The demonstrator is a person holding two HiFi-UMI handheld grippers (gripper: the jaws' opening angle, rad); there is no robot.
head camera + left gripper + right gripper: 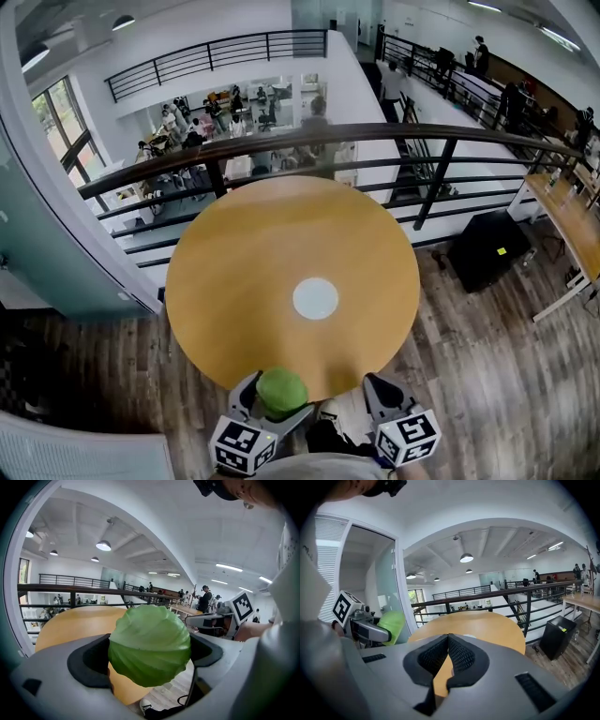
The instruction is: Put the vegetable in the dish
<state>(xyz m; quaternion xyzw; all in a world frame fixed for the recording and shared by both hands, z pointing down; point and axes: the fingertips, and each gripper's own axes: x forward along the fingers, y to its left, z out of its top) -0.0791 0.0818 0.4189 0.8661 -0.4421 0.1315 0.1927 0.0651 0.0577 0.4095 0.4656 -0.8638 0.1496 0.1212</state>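
Observation:
A green cabbage (281,390) is clamped between the jaws of my left gripper (274,405), held just off the near edge of the round wooden table (244,281). In the left gripper view the cabbage (150,645) fills the space between the two dark pads. A small white dish (315,298) lies flat near the table's middle, a little right of the cabbage and farther away. My right gripper (377,392) hovers at the near edge, its jaws shut with nothing between them (446,660). The cabbage (392,625) shows at the left of the right gripper view.
A black metal railing (309,141) runs behind the table above a lower floor with people. A black box (487,248) sits on the wooden floor to the right, beside a long desk (567,220). A glass partition (37,225) stands at the left.

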